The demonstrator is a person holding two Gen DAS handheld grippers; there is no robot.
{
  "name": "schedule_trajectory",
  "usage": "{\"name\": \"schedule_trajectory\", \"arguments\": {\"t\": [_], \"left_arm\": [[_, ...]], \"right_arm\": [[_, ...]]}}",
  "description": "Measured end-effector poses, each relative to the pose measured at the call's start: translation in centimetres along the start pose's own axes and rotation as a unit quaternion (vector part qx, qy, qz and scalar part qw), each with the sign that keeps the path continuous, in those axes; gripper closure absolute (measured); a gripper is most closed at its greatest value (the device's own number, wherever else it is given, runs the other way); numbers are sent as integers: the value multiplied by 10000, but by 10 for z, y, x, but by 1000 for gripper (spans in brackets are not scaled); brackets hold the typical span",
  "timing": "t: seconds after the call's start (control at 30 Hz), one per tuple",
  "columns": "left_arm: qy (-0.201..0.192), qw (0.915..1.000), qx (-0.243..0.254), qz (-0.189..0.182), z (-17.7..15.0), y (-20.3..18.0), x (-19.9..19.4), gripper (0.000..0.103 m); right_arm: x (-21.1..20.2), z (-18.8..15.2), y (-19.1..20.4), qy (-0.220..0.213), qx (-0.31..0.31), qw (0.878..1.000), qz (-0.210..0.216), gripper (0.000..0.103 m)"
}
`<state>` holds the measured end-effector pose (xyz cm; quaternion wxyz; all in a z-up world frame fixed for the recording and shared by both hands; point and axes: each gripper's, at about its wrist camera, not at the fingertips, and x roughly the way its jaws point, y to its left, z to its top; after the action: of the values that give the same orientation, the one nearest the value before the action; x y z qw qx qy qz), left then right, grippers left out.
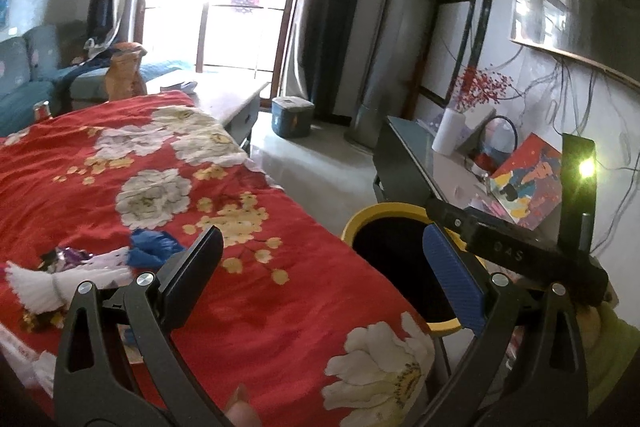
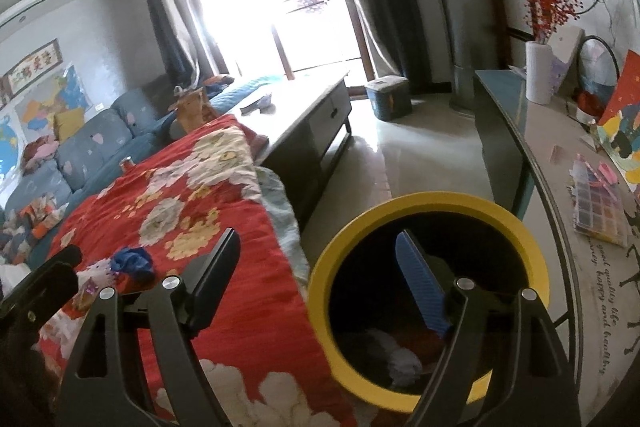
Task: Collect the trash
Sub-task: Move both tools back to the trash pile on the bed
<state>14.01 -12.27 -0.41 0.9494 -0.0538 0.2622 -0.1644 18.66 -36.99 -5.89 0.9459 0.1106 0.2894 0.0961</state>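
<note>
The right gripper (image 2: 316, 283) hangs spread and empty, one finger over the mouth of the yellow-rimmed bin (image 2: 404, 205), probably so scraps can drop straight in; pale crumpled trash (image 2: 396, 355) already lies inside. The left gripper (image 1: 324, 271) is likewise spread, holding nothing, above the red floral cloth (image 1: 120, 155). Near that cloth's left edge, well left of both grippers, lie the white wad (image 1: 44, 287), blue scrap (image 1: 152, 247) and purple wrapper (image 1: 66, 255), uncollected.
</note>
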Motion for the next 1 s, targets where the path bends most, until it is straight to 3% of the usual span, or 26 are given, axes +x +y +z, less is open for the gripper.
{"name": "schedule_trajectory", "arguments": {"t": [0.5,1.0], "left_arm": [[-223,9977,-406,505,1,50,-31,11],[-413,9891,-871,1112,-3,109,-69,11]], "right_arm": [[-2,-11,51,82,-398,9982,435,23],[0,-33,116,401,-815,9895,1127,23]]}}
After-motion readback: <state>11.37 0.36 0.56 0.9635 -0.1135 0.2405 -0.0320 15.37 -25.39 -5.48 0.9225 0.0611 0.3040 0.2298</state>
